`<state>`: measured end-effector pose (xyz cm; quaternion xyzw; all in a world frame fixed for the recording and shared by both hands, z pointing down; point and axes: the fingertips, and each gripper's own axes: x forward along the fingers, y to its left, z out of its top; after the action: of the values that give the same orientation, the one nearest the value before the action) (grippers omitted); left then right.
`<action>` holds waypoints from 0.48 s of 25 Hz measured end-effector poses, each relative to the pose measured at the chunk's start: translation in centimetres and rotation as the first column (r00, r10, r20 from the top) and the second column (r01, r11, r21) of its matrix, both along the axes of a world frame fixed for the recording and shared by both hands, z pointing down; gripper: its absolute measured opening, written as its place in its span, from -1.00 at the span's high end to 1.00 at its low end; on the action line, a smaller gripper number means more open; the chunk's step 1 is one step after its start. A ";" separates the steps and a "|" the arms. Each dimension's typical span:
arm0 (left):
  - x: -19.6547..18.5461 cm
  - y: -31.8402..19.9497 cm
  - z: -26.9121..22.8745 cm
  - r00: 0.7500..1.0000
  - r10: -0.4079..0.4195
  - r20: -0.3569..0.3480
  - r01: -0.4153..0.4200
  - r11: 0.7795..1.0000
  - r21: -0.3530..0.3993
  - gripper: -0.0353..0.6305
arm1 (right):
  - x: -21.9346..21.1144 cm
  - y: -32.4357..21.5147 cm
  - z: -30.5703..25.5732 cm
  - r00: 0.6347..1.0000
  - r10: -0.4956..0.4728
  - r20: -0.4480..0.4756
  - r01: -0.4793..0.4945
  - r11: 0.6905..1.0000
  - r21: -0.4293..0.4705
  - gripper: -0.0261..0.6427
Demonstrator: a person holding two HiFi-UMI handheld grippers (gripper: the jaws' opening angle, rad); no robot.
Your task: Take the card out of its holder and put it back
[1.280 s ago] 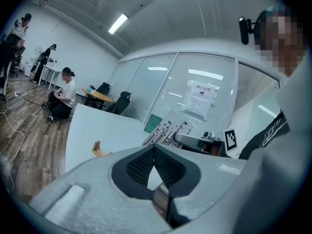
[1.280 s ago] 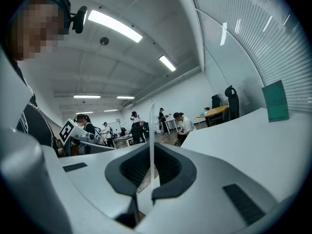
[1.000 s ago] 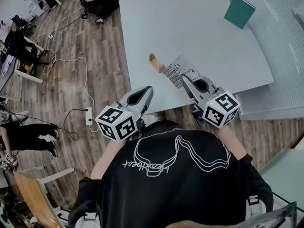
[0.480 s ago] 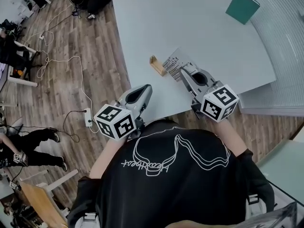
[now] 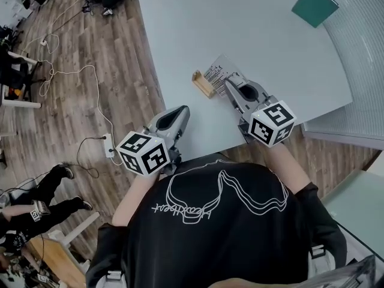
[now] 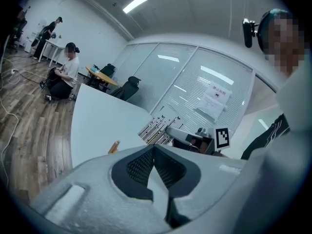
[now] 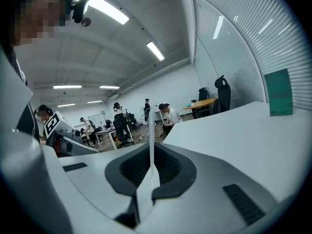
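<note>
A white card [image 5: 221, 72] printed with black bars is pinched at its near edge by my right gripper [image 5: 228, 85], which is shut on it. The card hangs just right of a small wooden holder [image 5: 203, 83] on the pale table [image 5: 198, 23]. In the right gripper view the card [image 7: 151, 130] shows edge-on between the pads. My left gripper [image 5: 183, 111] hovers at the table's near left edge, shut and holding nothing. From the left gripper view I see the holder [image 6: 114, 146], the card [image 6: 157, 128] and the right gripper [image 6: 171, 132] beyond my left gripper [image 6: 154, 149].
A green board [image 5: 314, 5] lies at the table's far right corner. Cables [image 5: 66, 74] trail over the wooden floor on the left. A person [image 6: 67, 77] sits past the table's far end, and other desks and chairs stand beyond.
Both grippers have moved forward and lower toward the table. The card in the right gripper has come closer to the wooden holder.
</note>
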<state>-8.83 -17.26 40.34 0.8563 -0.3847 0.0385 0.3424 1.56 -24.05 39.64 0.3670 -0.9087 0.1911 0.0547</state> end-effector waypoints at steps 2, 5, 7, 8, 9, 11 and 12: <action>-0.5 -1.0 0.5 1.000 -0.003 -0.004 0.003 1.000 -0.009 0.86 | -0.3 -1.2 0.8 1.000 0.005 -0.005 -0.005 1.000 -0.003 0.85; -1.2 -2.0 1.3 1.000 -0.007 -0.007 0.007 1.000 -0.019 0.86 | -0.7 -2.5 1.9 1.000 0.006 -0.022 -0.006 1.000 0.003 0.85; -1.7 -2.2 1.8 1.000 -0.012 -0.010 0.012 1.000 -0.025 0.86 | -1.1 -2.8 2.6 0.999 0.005 -0.038 -0.004 1.000 0.013 0.85; -1.9 -2.3 2.0 1.000 -0.016 -0.013 0.015 0.999 -0.030 0.86 | -1.3 -2.9 2.9 0.999 0.002 -0.047 -0.001 1.000 0.019 0.85; -2.2 -2.3 2.2 1.000 -0.019 -0.017 0.018 0.999 -0.035 0.86 | -1.6 -2.9 3.2 0.998 -0.001 -0.055 0.003 1.000 0.025 0.85; -2.5 -2.5 2.6 0.999 -0.024 -0.025 0.022 0.999 -0.047 0.86 | -2.1 -3.0 3.7 0.998 -0.011 -0.067 0.013 0.999 0.030 0.85; -2.7 -2.6 2.8 0.999 -0.025 -0.027 0.024 0.998 -0.052 0.86 | -2.3 -3.0 4.0 0.997 -0.015 -0.076 0.017 0.999 0.031 0.85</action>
<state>-11.56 -19.87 43.15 0.8429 -0.3891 0.0323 0.3703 -0.73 -27.08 43.69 0.3675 -0.9118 0.1624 0.0847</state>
